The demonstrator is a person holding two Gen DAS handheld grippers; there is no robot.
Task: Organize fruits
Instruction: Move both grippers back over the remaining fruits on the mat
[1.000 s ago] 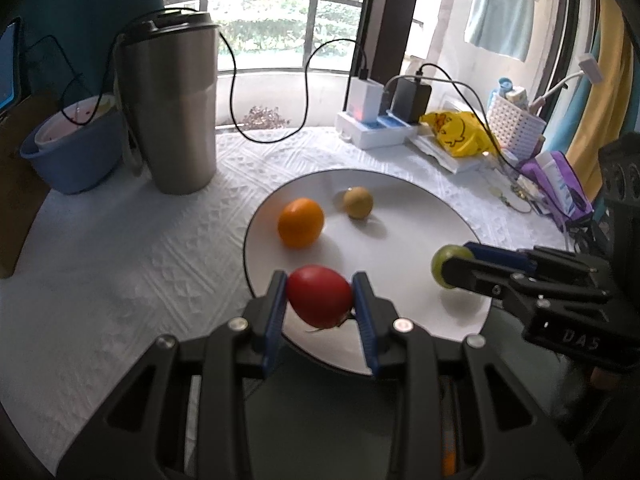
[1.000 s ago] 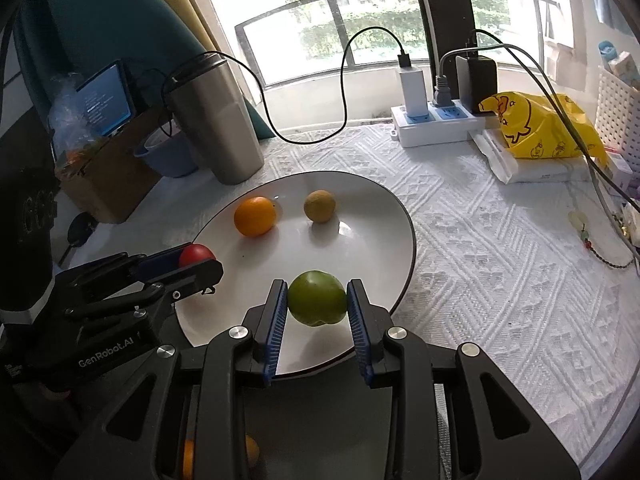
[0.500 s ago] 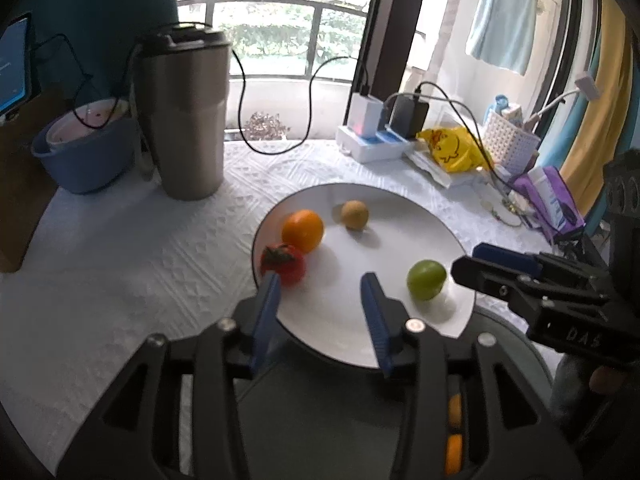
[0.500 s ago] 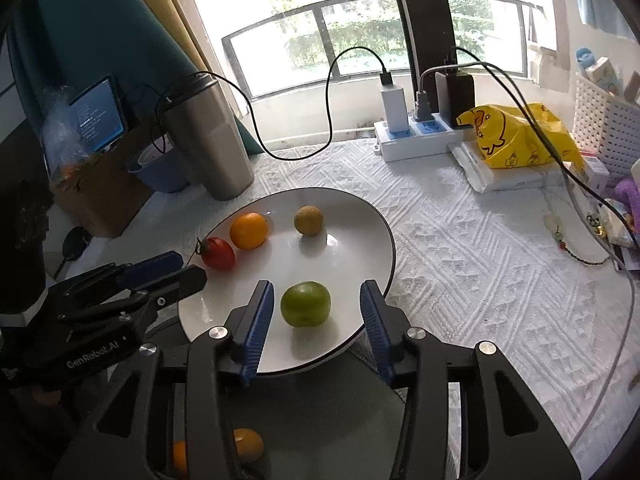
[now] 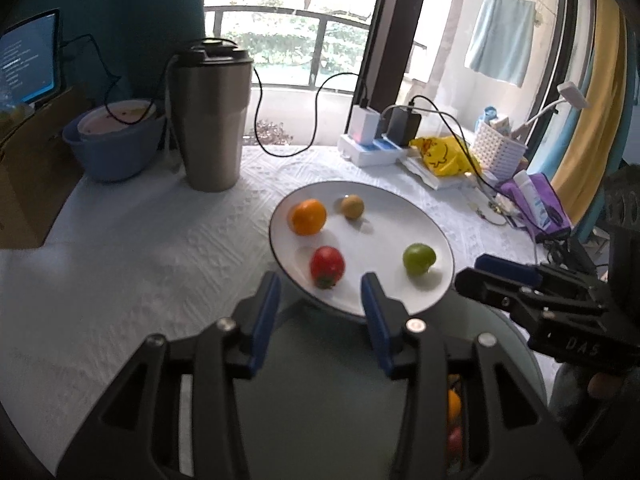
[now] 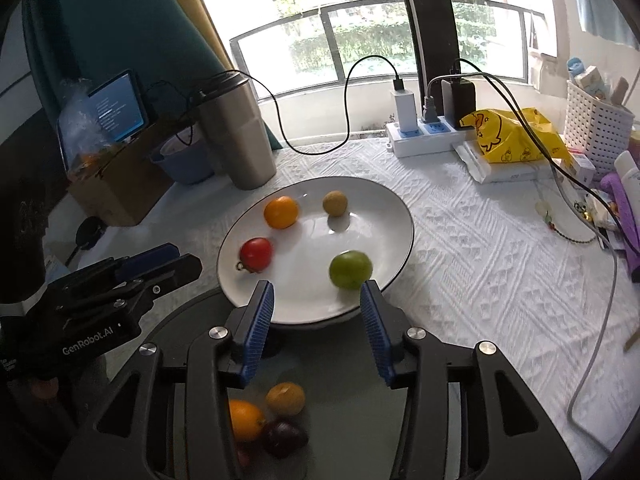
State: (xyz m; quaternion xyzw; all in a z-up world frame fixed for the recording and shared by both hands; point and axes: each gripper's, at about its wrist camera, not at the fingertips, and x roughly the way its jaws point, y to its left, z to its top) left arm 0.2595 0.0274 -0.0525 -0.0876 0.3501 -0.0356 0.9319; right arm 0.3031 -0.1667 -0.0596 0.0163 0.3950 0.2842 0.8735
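While both pairs of blue-padded fingers stand apart with nothing between them, the fruit lies just beyond their tips. Nearest of all, under the right gripper (image 6: 317,292), a dark bowl (image 6: 192,312) holds a few loose fruits (image 6: 285,399), orange, yellow and dark red, down by the camera.

Past the bowl sits the white plate (image 5: 400,208), its near rim overlapping the bowl's far edge. The left gripper (image 5: 320,286) hangs at that near rim, moderately spread, and the red tomato (image 5: 327,267) rests on the plate just ahead of the gap, closer to the left finger, touching neither pad. Over on the right, the green fruit (image 6: 350,269) lies on the plate's near right part, just in front of the right finger tip; whether it grazes that pad I cannot tell, but it is not pinched.

Further in, the orange (image 5: 308,216) sits near the plate's far left rim, with a small brownish-yellow fruit (image 5: 352,207) just beside it to the right.

Beyond the plate, on the white patterned tablecloth (image 6: 480,240), a steel tumbler (image 5: 210,120) stands toward the far left, a blue bowl (image 5: 112,148) next to it. At the far edge lies a white power strip (image 6: 424,136) with chargers plugged in, a yellow bag (image 6: 516,136) and a white basket (image 6: 596,124) to its right.
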